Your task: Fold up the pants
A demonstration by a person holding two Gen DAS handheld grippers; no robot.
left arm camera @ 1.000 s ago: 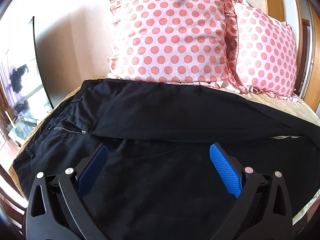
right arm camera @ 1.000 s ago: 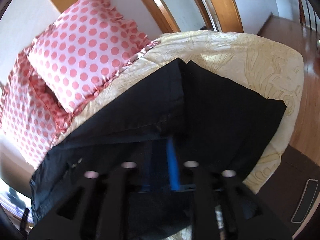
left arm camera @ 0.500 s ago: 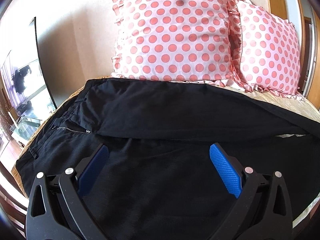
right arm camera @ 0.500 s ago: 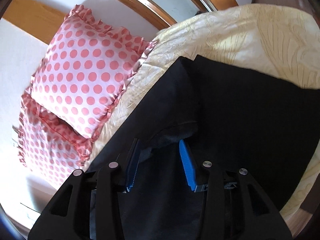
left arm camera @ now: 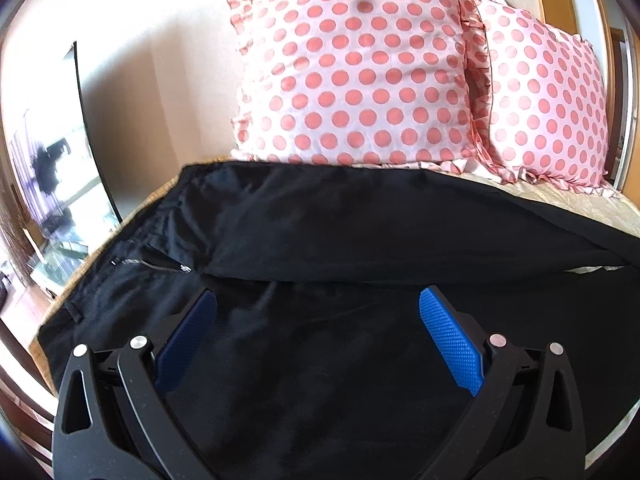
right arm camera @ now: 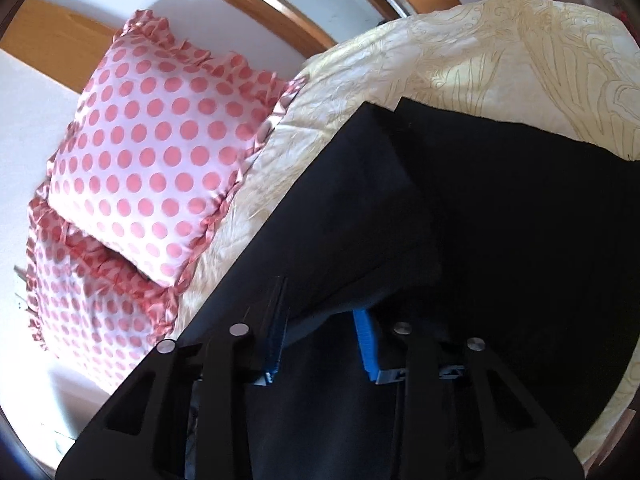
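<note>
The black pants (left arm camera: pixel 360 232) lie spread across a bed covered by a cream bedspread (right arm camera: pixel 500 52) with a leaf pattern. All places below are given from the pants.

In the left wrist view, two pink pillows with red dots stand upright behind the pants, against the wall: a large pillow (left arm camera: pixel 352 68) just past the far edge of the cloth, and a second pillow (left arm camera: pixel 548 108) to the right of it, touching its frilled edge. The waist end of the pants is at the left, where the zipper (left arm camera: pixel 150 265) shows as a short silver line. One leg is folded over on top of the other, and its lower edge runs across the cloth from the zipper toward the right. A strip of bedspread shows under that fold at the far right.

The left gripper (left arm camera: pixel 318 336) hovers over the near part of the pants with its jaws set wide. Its blue pads (left arm camera: pixel 450 344) are far apart and nothing is between them.

In the right wrist view, the right gripper (right arm camera: pixel 322 332) is at the leg end of the pants. Its jaws are narrow and have just been closing. A raised fold of black cloth sits between them, but it is too dark there to tell whether the pads press on it. The leg ends lie flat on the bedspread beyond the gripper, near the bed's far corner.
</note>
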